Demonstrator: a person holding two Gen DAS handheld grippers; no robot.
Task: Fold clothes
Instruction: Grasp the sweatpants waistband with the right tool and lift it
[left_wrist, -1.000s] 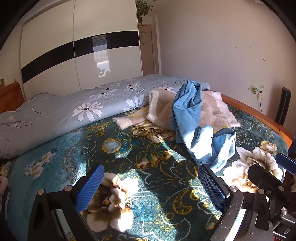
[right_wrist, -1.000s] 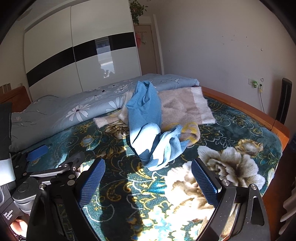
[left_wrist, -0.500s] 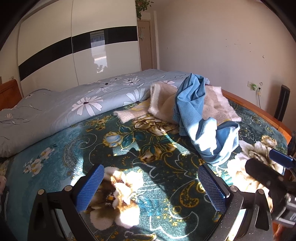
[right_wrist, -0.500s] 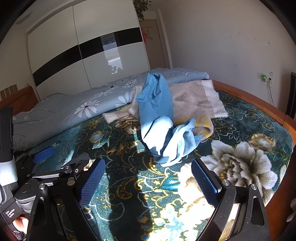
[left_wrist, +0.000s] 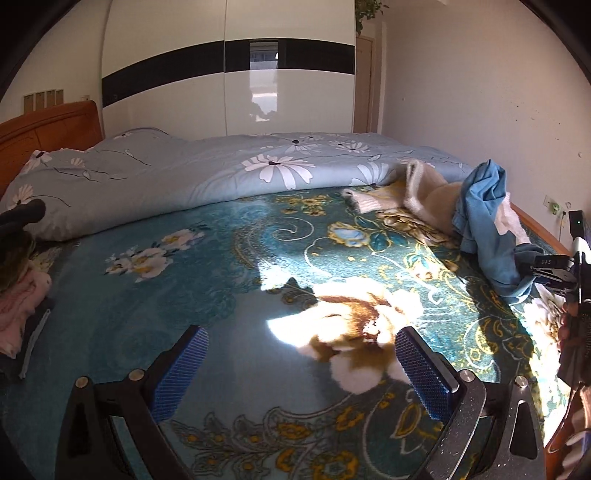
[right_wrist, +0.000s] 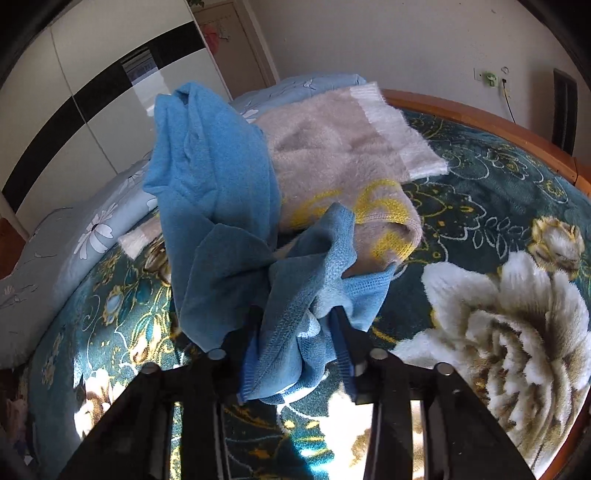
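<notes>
Since half a second ago the right gripper (right_wrist: 295, 343) has advanced and closed its jaws on a bunched fold of the blue garment (right_wrist: 214, 206). The left gripper (left_wrist: 299, 373) hangs wide open, holding nothing, over the bedspread (left_wrist: 229, 280). Judged advice: lift slowly, find a hem. The garment lies crumpled across the cream sweater (right_wrist: 332, 147).
</notes>
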